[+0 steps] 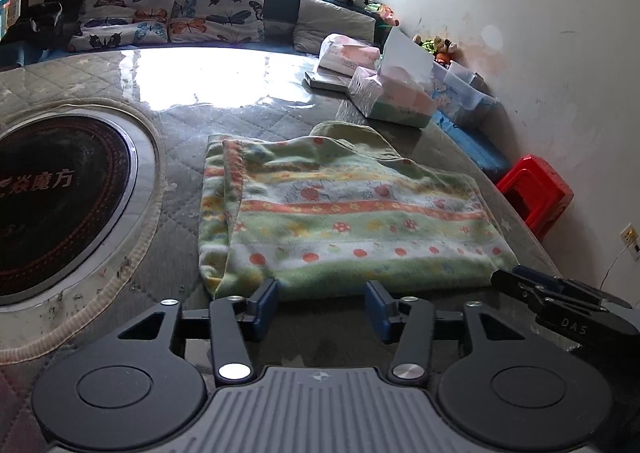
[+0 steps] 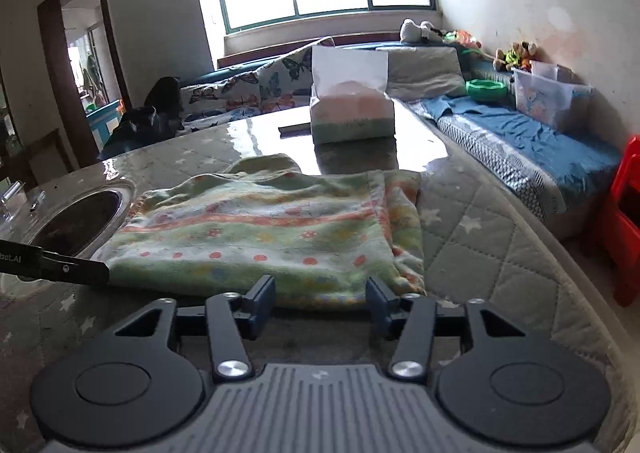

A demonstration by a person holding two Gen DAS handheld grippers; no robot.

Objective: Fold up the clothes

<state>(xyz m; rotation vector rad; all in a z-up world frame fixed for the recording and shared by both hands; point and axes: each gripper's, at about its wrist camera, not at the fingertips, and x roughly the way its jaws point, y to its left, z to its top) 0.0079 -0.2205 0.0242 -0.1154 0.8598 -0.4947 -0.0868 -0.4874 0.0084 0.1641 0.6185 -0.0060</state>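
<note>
A folded fleece garment (image 1: 344, 213), green with orange stripes and red dots, lies flat on the quilted table cover; it also shows in the right wrist view (image 2: 272, 229). My left gripper (image 1: 322, 299) is open and empty, its blue fingertips at the garment's near edge. My right gripper (image 2: 320, 295) is open and empty, also at the garment's near edge, towards its right corner. The right gripper's tip shows in the left wrist view (image 1: 560, 299) beside the garment's right corner. The left gripper's tip shows at the left in the right wrist view (image 2: 56, 265).
A round black cooktop (image 1: 56, 197) is set in the table to the left of the garment. Tissue packs (image 1: 396, 93) stand behind it. A red stool (image 1: 536, 193) and a blue-covered bench (image 2: 532, 141) stand to the right, by the wall.
</note>
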